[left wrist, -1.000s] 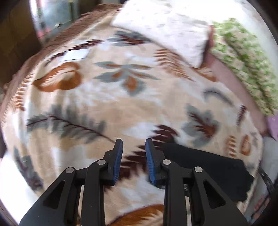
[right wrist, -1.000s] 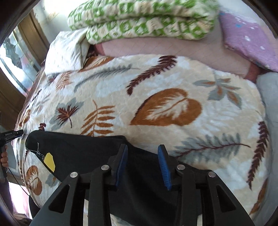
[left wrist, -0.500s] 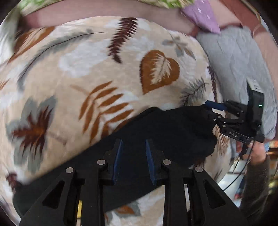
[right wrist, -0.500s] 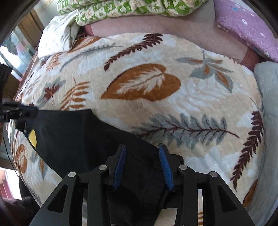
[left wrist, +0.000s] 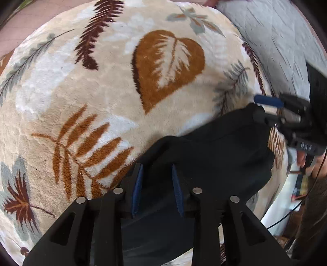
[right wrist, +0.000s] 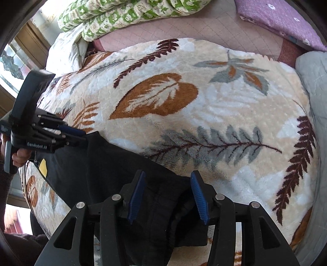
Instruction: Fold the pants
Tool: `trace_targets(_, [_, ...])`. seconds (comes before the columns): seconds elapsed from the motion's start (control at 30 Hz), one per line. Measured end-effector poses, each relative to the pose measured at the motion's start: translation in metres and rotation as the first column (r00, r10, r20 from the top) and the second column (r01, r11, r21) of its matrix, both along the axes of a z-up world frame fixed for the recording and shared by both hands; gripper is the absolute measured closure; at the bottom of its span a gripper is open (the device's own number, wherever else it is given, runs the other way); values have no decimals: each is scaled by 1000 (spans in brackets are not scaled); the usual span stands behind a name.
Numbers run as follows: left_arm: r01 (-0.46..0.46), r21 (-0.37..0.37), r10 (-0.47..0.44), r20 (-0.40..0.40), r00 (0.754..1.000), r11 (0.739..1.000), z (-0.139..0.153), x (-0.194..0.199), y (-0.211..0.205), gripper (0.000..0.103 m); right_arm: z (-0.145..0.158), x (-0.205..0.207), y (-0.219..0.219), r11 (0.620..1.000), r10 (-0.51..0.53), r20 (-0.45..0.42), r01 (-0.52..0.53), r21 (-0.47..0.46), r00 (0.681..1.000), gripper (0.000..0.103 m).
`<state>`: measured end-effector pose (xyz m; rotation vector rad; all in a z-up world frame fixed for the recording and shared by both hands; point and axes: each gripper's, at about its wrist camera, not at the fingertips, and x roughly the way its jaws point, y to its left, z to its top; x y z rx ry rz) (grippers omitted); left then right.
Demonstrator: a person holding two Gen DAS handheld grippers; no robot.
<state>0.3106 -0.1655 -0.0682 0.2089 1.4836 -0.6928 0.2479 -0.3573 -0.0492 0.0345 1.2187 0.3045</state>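
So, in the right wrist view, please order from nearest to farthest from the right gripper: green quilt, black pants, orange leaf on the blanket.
From the right gripper:
1. Black pants, under and between its fingers.
2. Orange leaf, mid-blanket, up and left.
3. Green quilt, at the top, beyond the blanket.

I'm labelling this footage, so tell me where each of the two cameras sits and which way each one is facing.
Left wrist: on the left gripper, looking along its open fingers over the black pants and leaf-print blanket toward the right gripper, a hand showing beneath it.
Right wrist: on the right gripper, open over the pants, facing the green quilt; left gripper and hand at left.
Shared: pants, blanket, and each other's gripper.
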Motion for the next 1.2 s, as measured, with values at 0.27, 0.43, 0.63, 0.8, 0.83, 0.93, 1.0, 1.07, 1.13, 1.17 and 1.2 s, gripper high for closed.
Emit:
trace_targets(0.27, [40,7,-40,6,999,999,-4,1,1,61,-12,24,38,990,124,-60,-128,-63,990,45])
trace_targets(0.43, [66,-5,-66,46,997,998,-6,-2,-2,61,-26,32,52,968,190,-122,-206,-142,974,49])
trace_targets(0.63, [43,-31,-42,59,997,999,-1,-9,8,91,-25,22,67,934,296,-108,-311,-173,949,91])
trace_targets(0.8, [27,-8,-26,85,996,1000,0,-8,6,92,-3,30,55,951,258,-26,-258,-168,966,97])
trace_targets(0.83, [15,0,-15,81,997,1000,-3,-6,6,92,-3,33,53,956,245,-28,-247,-160,969,97])
trace_targets(0.93, [18,16,-20,109,994,1000,-8,-8,1,91,-16,37,55,945,244,-58,-251,-208,968,99])
trace_targets(1.0, [9,20,-12,114,993,1000,-8,-9,1,91,-24,38,55,944,239,-53,-244,-220,970,99])
trace_targets(1.07, [-32,-1,32,84,996,999,-6,-5,4,90,-30,37,55,942,226,-41,-229,-247,973,88])
trace_targets(1.13, [-89,-39,92,56,994,995,1,-4,13,90,-26,38,51,943,186,-18,-184,-279,982,76])
trace_targets(1.17, [-119,-61,123,52,991,991,8,-5,22,90,-17,37,48,951,163,-4,-158,-264,987,75])
trace_targets(1.2, [-141,-70,145,55,988,987,14,-7,30,90,-4,34,44,965,135,24,-126,-232,991,75])
